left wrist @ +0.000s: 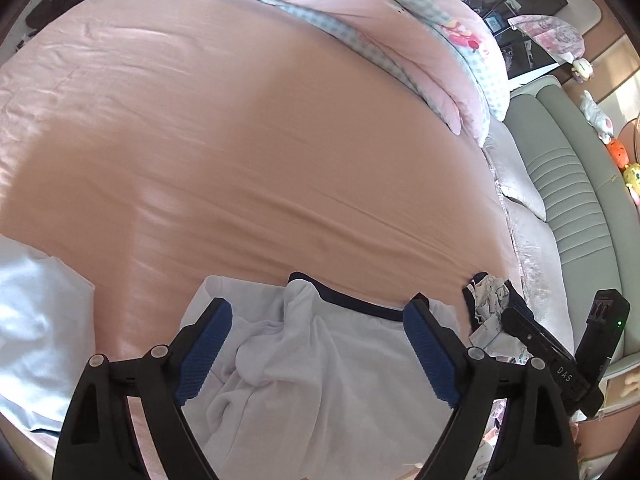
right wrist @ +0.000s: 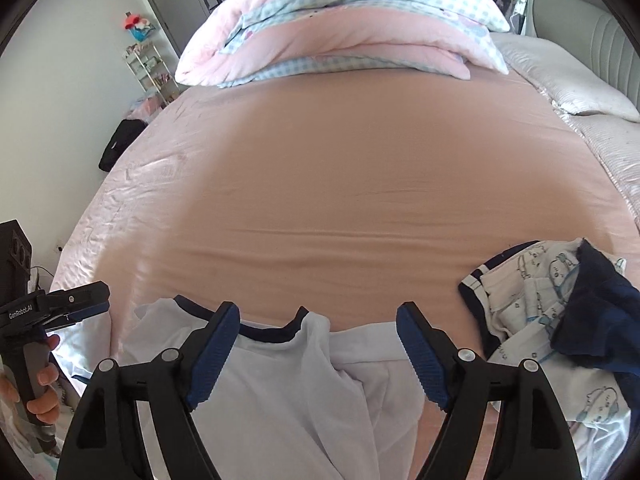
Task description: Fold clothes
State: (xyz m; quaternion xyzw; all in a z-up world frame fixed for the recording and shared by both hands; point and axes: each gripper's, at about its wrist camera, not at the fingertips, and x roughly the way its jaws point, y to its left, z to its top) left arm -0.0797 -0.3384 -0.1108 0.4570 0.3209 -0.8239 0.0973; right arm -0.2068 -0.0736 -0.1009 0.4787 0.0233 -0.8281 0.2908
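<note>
A pale white garment with a dark navy trim [left wrist: 320, 368] lies crumpled on the peach bed sheet [left wrist: 240, 160] near the front edge. My left gripper [left wrist: 318, 314] hangs above it, wide open, its blue pads clear of the cloth. In the right wrist view the same garment [right wrist: 280, 380] lies under my right gripper [right wrist: 318, 318], also wide open and holding nothing. A heap of printed white and navy clothes [right wrist: 560, 320] sits to the right. The left gripper [right wrist: 76, 304] shows at the left edge, held by a hand [right wrist: 40, 384]. The right gripper [left wrist: 560, 356] shows at the right of the left wrist view.
A folded pink and blue-checked duvet [right wrist: 340, 32] lies at the far end of the bed. Pillows [right wrist: 580, 92] and a grey padded headboard [left wrist: 568, 200] run along the right side. A light blue cloth [left wrist: 36, 320] lies at the left. A shelf rack [right wrist: 152, 68] stands by the wall.
</note>
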